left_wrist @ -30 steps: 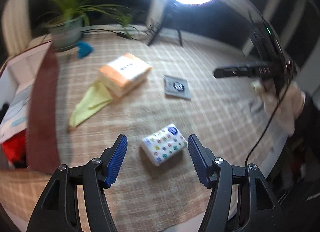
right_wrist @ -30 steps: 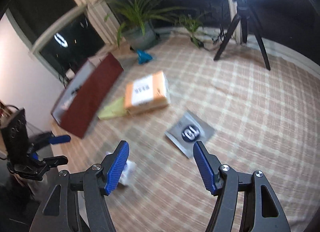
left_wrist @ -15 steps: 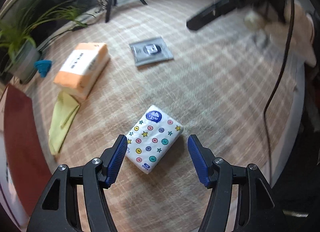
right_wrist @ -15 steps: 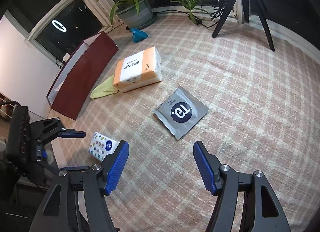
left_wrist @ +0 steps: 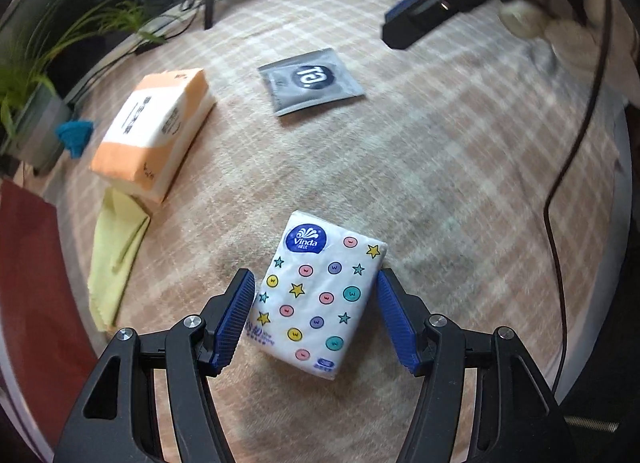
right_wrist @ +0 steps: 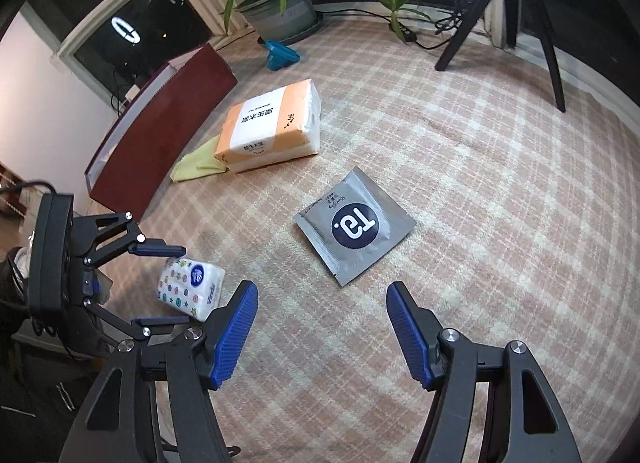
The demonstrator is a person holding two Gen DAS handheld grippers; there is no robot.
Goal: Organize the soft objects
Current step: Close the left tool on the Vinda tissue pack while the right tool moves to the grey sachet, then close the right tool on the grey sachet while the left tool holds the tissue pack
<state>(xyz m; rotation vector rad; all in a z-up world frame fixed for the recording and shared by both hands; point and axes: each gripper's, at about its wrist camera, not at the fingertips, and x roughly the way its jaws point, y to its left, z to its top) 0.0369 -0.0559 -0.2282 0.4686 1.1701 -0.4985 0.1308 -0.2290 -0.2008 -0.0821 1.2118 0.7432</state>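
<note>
White tissue pack (left_wrist: 320, 299) between the open left hand-held gripper (left_wrist: 316, 319) fingers.
Right hand-held gripper (right_wrist: 322, 327) open above the table (right_wrist: 480, 183).

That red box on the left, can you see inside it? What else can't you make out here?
- Red box: contents hidden by its own wall, both views.
- Yellow cloth: one end tucked under the orange tissue pack.
- Small tissue pack: underside hidden.
- Right gripper: blurred, cut off in the left view.
</note>
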